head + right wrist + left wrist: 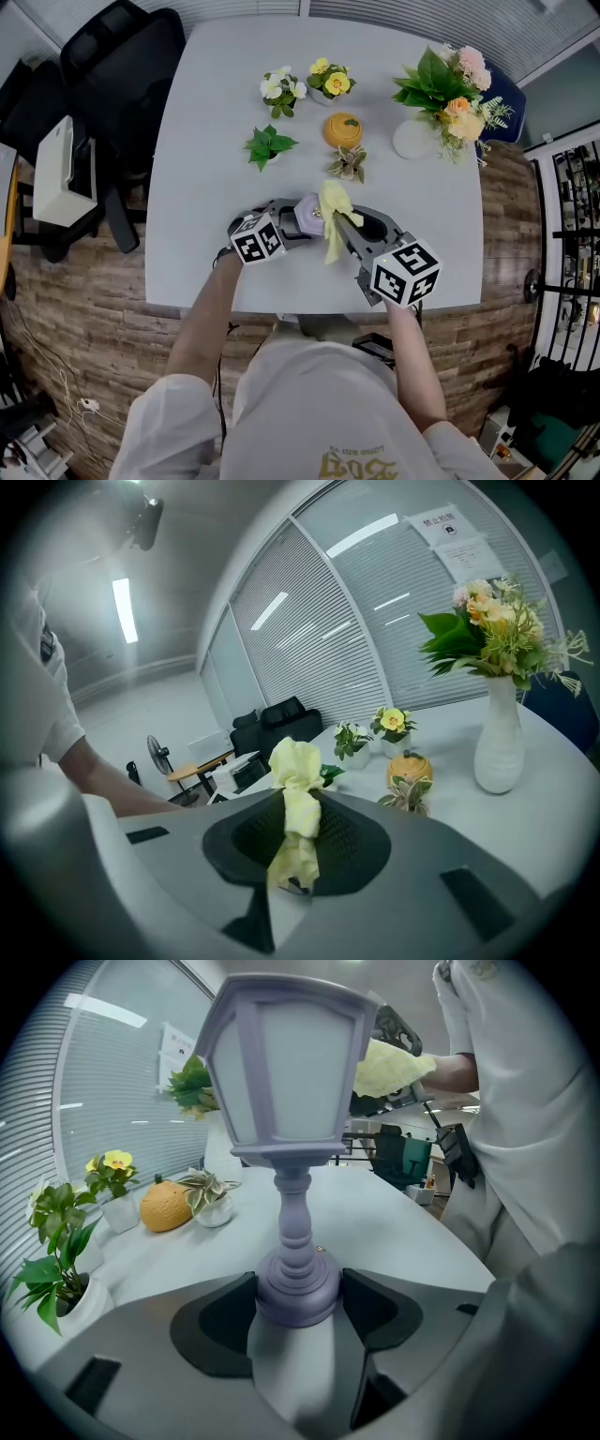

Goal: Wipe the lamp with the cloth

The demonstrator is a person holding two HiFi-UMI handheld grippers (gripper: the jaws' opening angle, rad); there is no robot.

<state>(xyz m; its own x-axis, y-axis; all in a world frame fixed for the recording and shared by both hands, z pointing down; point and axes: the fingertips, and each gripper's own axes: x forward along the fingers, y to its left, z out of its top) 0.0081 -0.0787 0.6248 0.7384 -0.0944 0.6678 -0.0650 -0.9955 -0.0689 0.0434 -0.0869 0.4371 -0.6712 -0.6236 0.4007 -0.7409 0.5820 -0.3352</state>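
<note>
Lamp [281, 1063] sits clamped by its base in the left hand-held gripper [298, 1299], near the worktop's [216, 141] front edge, so the right hand-held gripper [296, 846], pinching the yellow cloth [298, 761], can reach its shade.

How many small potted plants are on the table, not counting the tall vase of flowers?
4: white-flowered plant and yellow-flowered plant at the far side, green leafy plant, striped-leaf plant by the pumpkin. None seems hidden.

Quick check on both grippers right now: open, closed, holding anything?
Left gripper: closed on the lamp, gripping its round base.
Right gripper: closed on the yellow cloth.
</note>
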